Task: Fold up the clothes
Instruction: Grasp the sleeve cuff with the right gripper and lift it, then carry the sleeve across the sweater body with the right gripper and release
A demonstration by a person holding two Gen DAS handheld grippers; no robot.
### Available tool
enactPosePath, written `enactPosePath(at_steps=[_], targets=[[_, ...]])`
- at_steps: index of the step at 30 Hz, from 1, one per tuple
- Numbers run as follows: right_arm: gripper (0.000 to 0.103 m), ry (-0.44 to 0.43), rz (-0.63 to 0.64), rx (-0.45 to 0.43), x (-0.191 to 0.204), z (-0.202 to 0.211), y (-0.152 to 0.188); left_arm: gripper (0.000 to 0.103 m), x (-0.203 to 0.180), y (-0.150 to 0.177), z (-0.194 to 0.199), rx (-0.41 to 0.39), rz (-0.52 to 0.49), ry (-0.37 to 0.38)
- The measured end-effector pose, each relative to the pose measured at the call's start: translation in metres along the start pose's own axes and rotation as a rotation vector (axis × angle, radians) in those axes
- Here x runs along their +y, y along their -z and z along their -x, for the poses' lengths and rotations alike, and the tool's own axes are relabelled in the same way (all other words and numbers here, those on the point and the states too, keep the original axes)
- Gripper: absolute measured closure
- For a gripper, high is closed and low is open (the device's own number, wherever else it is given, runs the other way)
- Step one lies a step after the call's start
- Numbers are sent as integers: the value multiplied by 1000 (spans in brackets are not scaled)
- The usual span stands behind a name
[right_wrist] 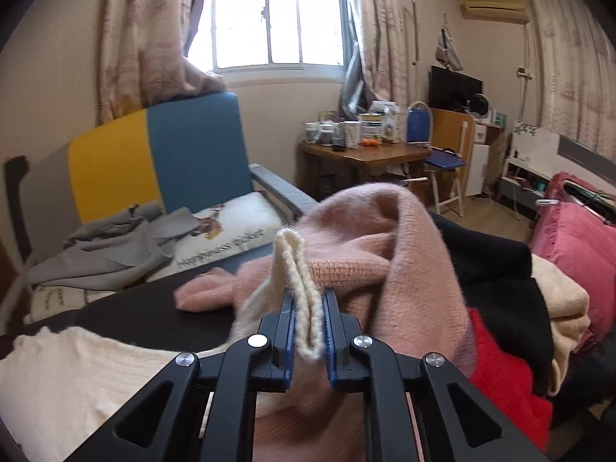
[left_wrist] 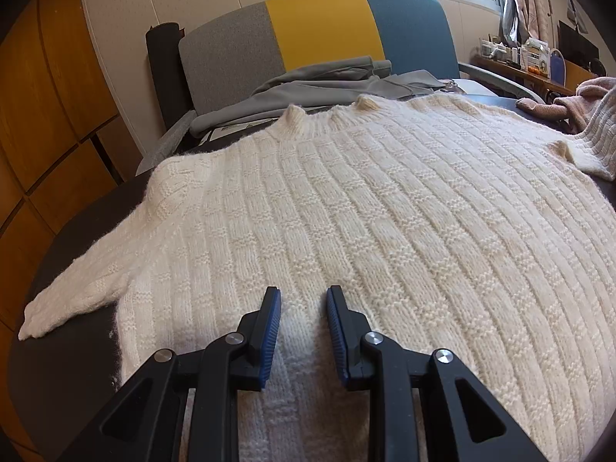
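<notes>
Right gripper (right_wrist: 306, 321) clamped on cream sweater (left_wrist: 365, 208) cuff; left gripper (left_wrist: 303, 310) parted, empty, above sweater's hem.

One readable text: dark, ornate lettering along the edge of a white seat cushion (right_wrist: 246, 227) on the chair (right_wrist: 192, 146), right wrist view. Looks like "Happiness", 2nd word too blurred. Left wrist view: no legible text.
</notes>
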State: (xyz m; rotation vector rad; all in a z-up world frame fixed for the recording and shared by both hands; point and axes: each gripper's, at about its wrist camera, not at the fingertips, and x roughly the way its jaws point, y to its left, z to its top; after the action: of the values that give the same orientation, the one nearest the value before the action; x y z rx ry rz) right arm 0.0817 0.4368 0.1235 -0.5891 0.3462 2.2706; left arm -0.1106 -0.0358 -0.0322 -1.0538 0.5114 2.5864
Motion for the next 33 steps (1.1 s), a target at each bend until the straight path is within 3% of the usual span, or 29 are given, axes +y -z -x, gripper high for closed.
enactPosePath(at_steps=[6,15,19,22,23,25,26,29,33], targets=[[94,-240,-2,3,60,22,15,78,0,0,0,-1,-2,-3],[94,-599,108,170,223,18,91,78,0,0,0,-1,5,2],[94,-691,209,249,283,10,132,78,1,0,0,-1,7,5],[93,-710,290,309,319,0,169,78,1,0,0,0,12,6],[88,-706,312,337,327,-5,182,78,2,0,0,0,16,7],[76,-731,303,391,327,-16,196,78,4,0,-1,3,26,15],[75,-745,295,419,325,-21,203,78,5,0,-1,5,32,20],[53,-757,243,381,299,-13,195,79,11,-7,0,24,70,76],[52,-734,147,321,245,-1,191,81,12,-30,4,43,161,213]])
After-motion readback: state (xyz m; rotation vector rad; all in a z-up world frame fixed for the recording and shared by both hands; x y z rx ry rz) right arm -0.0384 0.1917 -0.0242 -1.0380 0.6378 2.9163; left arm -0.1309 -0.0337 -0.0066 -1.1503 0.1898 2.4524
